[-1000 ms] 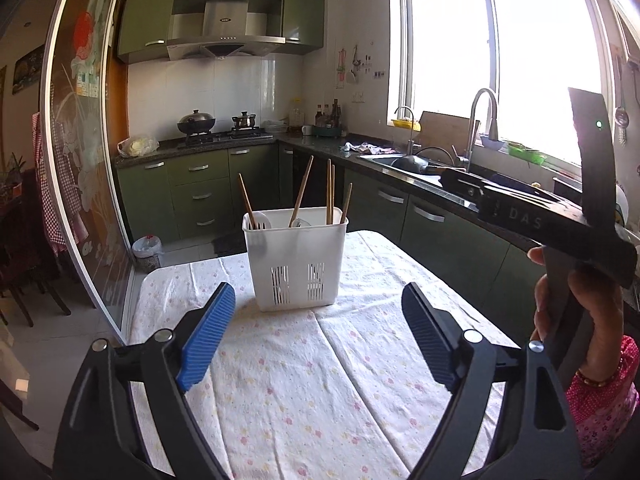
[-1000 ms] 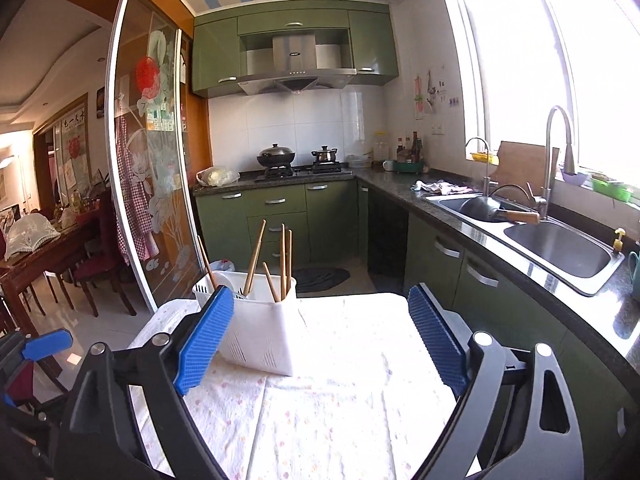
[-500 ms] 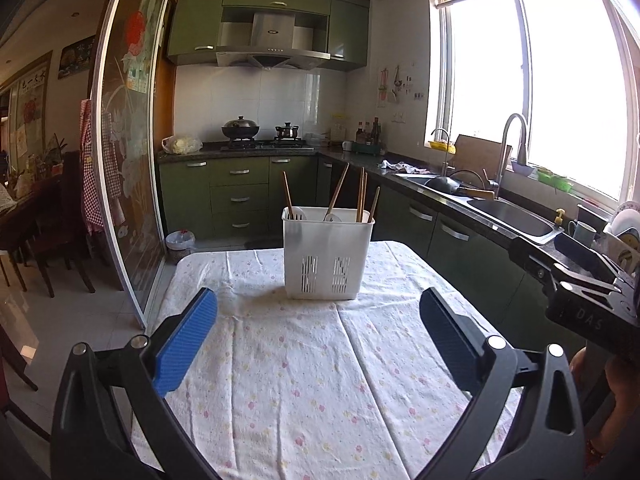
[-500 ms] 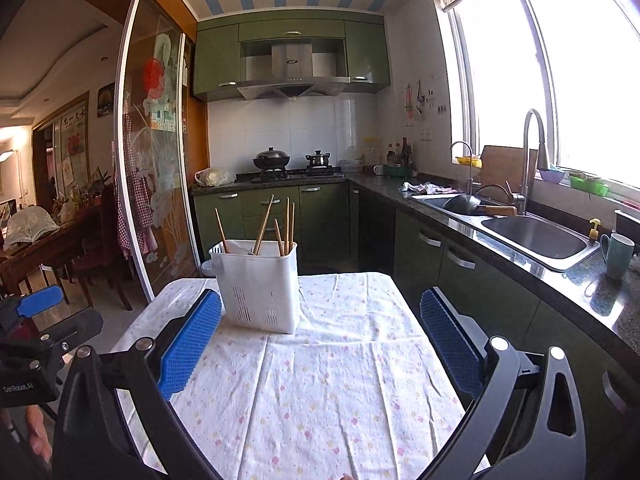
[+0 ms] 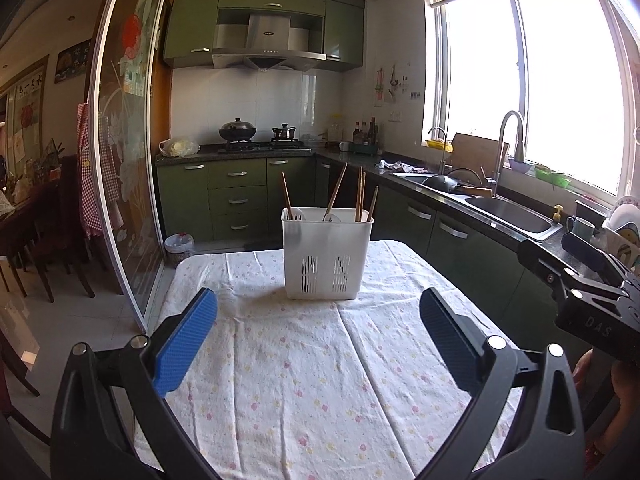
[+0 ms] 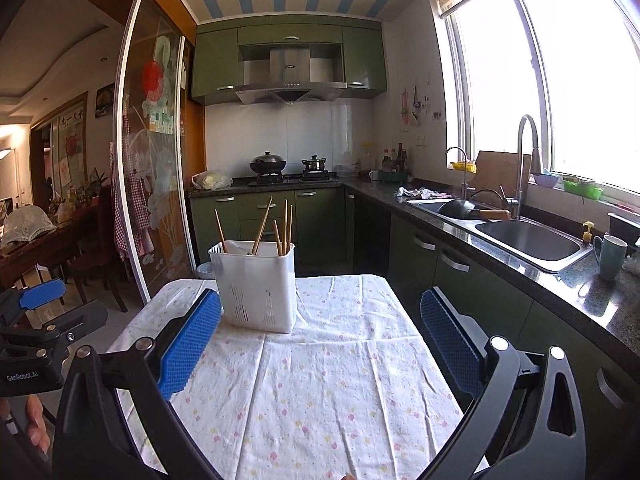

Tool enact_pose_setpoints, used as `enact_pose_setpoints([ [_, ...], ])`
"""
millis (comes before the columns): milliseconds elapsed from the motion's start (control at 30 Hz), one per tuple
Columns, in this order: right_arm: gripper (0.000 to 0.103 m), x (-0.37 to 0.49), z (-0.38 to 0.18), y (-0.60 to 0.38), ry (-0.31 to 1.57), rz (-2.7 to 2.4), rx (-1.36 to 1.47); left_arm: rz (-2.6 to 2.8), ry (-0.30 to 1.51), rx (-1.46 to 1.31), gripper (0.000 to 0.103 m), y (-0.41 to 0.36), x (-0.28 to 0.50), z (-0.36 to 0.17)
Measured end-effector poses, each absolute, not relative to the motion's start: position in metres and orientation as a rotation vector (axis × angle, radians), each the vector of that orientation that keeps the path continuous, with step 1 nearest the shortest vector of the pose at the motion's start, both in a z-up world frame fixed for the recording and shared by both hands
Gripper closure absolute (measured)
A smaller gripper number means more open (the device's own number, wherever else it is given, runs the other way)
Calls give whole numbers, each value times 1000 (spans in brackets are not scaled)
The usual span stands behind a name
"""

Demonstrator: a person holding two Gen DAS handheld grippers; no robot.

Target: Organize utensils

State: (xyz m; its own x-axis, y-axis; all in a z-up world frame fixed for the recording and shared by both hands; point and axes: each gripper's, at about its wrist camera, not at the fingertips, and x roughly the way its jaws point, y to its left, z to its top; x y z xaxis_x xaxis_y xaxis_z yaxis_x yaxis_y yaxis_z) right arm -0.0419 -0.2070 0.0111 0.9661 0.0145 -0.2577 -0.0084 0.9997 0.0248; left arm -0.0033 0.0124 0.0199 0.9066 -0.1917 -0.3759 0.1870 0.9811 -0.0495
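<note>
A white slotted utensil holder (image 5: 325,258) (image 6: 256,288) stands upright on the far half of a table with a flowered white cloth (image 5: 320,380) (image 6: 332,384). Several wooden chopsticks (image 5: 360,194) (image 6: 285,226) and pale spoon ends stick out of its top. My left gripper (image 5: 318,320) hovers over the near half of the table, open, nothing between its blue pads. My right gripper (image 6: 320,322) is likewise open and empty, with the holder just beyond its left pad. Each gripper shows at the edge of the other's view, held by a hand.
Green cabinets and a dark counter with a steel sink (image 6: 528,240), tap and mug (image 6: 610,256) run along the right. A hob with pots (image 5: 238,132) sits at the back. A sliding glass door (image 5: 120,168) stands to the left, with a dining room behind it.
Both grippers drew back from the holder, so it looks smaller and more of the cloth shows. Their jaws spread a little wider. The right gripper dropped from high in the left wrist view to its edge.
</note>
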Motion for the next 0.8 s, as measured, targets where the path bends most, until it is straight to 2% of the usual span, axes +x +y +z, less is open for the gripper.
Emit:
enact_pose_setpoints([
  [800, 4, -53, 20, -204, 221, 39, 24, -164, 377, 2, 7, 12, -10, 20],
])
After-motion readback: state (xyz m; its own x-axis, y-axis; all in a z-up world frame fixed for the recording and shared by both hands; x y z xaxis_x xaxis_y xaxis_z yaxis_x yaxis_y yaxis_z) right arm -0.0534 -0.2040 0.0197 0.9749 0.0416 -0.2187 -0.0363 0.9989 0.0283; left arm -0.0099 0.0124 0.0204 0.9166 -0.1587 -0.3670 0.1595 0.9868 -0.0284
